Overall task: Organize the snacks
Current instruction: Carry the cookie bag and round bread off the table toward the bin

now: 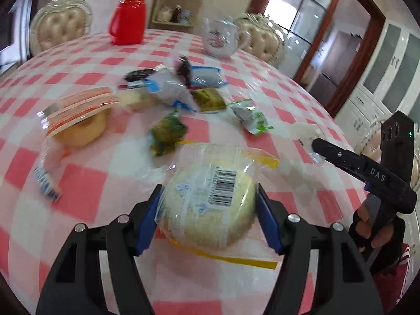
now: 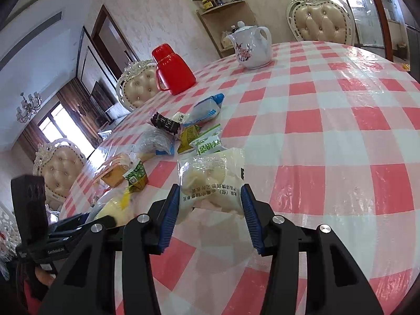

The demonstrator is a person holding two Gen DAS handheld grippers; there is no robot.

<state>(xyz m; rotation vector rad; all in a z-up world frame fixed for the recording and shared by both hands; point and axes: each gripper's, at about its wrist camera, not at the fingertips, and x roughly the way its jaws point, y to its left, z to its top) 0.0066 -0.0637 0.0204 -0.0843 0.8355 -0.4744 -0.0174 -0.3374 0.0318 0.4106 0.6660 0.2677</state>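
My left gripper [image 1: 207, 210] is shut on a round pale cake in a clear yellow-trimmed wrapper [image 1: 210, 197], held just above the checked table [image 1: 78, 191]. My right gripper [image 2: 210, 210] is shut on a clear white packet of pale pastry [image 2: 210, 181], lifted off the table; it also shows at the right of the left wrist view [image 1: 307, 131]. A heap of snack packets [image 1: 170, 92] lies mid-table: blue-white bags, green packets [image 1: 168, 131], a green-white packet [image 1: 249, 115] and an orange-striped wrapped bread [image 1: 78, 115].
A red thermos jug [image 1: 128, 18] and a white flowered teapot [image 1: 223, 38] stand at the far side of the table. Cream tufted chairs [image 2: 323, 21] ring the table. A wall shelf [image 1: 178, 2] stands behind. The right half of the table [image 2: 341, 131] bears only the cloth.
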